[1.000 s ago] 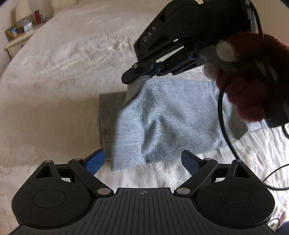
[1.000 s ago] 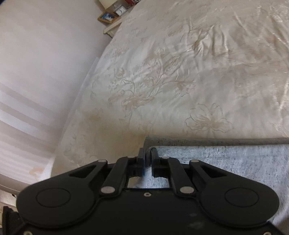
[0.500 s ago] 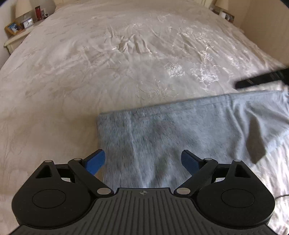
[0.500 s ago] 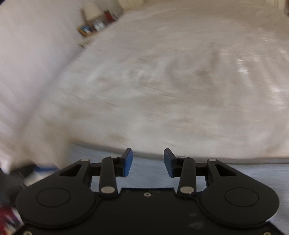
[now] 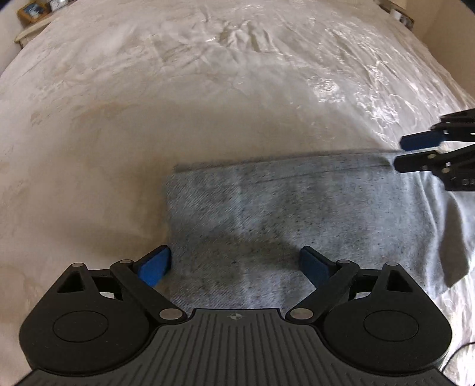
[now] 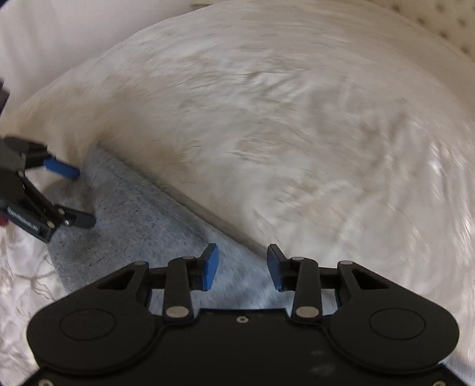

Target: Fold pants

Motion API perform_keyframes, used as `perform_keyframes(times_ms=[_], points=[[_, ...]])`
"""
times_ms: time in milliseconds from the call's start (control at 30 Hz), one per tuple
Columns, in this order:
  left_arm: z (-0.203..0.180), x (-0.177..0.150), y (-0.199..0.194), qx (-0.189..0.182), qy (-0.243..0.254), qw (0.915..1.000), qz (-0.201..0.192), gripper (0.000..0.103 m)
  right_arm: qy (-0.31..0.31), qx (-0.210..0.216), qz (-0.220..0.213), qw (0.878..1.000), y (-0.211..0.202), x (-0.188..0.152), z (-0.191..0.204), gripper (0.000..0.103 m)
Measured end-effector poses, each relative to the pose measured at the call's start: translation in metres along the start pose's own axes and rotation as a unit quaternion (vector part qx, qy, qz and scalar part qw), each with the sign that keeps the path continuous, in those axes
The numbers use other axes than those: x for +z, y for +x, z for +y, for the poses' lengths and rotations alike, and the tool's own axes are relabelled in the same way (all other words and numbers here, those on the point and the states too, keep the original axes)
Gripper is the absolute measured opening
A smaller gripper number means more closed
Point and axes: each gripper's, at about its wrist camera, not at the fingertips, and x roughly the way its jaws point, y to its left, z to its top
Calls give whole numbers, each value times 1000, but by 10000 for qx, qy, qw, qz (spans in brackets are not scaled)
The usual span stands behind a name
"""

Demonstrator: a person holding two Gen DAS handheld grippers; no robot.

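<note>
The grey pants (image 5: 297, 207) lie folded flat on the bed, a rectangle with a loose flap hanging at the right end. My left gripper (image 5: 234, 264) is open and empty, hovering over the pants' near left corner. My right gripper (image 5: 400, 153) shows at the right edge of the left wrist view, open, at the pants' far right edge. In the right wrist view the pants (image 6: 133, 213) run diagonally under my open right gripper (image 6: 242, 267), and the left gripper (image 6: 84, 197) shows open at the far left.
The cream embroidered bedspread (image 5: 207, 89) covers the whole bed. A nightstand with small framed items (image 5: 32, 12) stands at the far left corner. A black cable (image 5: 457, 353) lies at the lower right. A pale wall (image 6: 44, 35) runs beside the bed.
My right gripper let go of the pants' folded corner, opened, and swung away to the right end. The folded layer now lies flat. My left gripper stayed open near the same corner.
</note>
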Motion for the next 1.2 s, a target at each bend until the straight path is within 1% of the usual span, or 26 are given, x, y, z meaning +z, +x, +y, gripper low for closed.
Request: perform_keyframes(times_ms=[100,167,233,333,400,467,500,533,600,667,733,767,800,833,900,967,1033,1100,1167,1200], points=[[3,-1,-1,-7,-77,10000,-11,94,-460,194,150,9986,11,8,4,37],[3,-2,-2,-2,-80,10000,-21,94,-719,330,211,9966,13,11,8,29],[3,-1,-1,9,-80,10000,-32,94,-954,350,265,9945,12,11,13,27],[3,-1,-2,10,-90,9999,-46,94,-1212,290,268,9918,12,8,18,21],[4,-1,-3,1,-114,9999,-58,94,-1251,343,302,9911,11,7,21,7],[4,0,-9,5,-161,9998,-110,94,-1330,345,279,9901,5,6,25,5],[4,1,-13,-5,-180,9997,-171,94,-1321,281,202,9906,1,5,25,4],[4,2,-19,-25,-192,9995,-257,94,-1249,144,48,9921,-5,7,24,4],[3,5,-25,-52,-202,9991,-363,94,-968,11,-89,9953,-8,12,17,4],[2,9,-25,-65,-202,9991,-367,94,-791,-9,7,9969,1,16,12,4],[-1,11,-23,-24,-202,9992,-332,94,-861,-106,153,9961,12,15,15,8],[-1,10,-24,-5,-215,9992,-324,94,-891,-193,198,9956,17,14,17,13],[-2,10,-26,5,-248,9991,-332,94,-846,-251,178,9959,18,13,17,20],[-3,9,-31,-5,-304,9989,-359,94,-687,-303,82,9971,14,13,15,22],[-4,4,-40,-55,-458,9981,-412,94,-152,-327,-215,9991,-7,10,8,25],[-8,-4,-49,-180,-581,9973,-402,94,426,-420,-465,9971,-33,1,0,26],[-17,-14,-55,-325,-613,9968,-393,94,983,-428,-550,9927,-57,-17,-9,26],[-33,-24,-57,-492,-418,9973,-349,94,1413,-410,-529,9877,-76,-40,-12,26],[-54,-34,-51,-589,126,9979,-255,94,1752,-468,-413,9825,-93,-70,-11,26],[-64,-37,-45,-555,471,9971,-200,94,1898,-495,-326,9800,-99,-84,-9,26]])
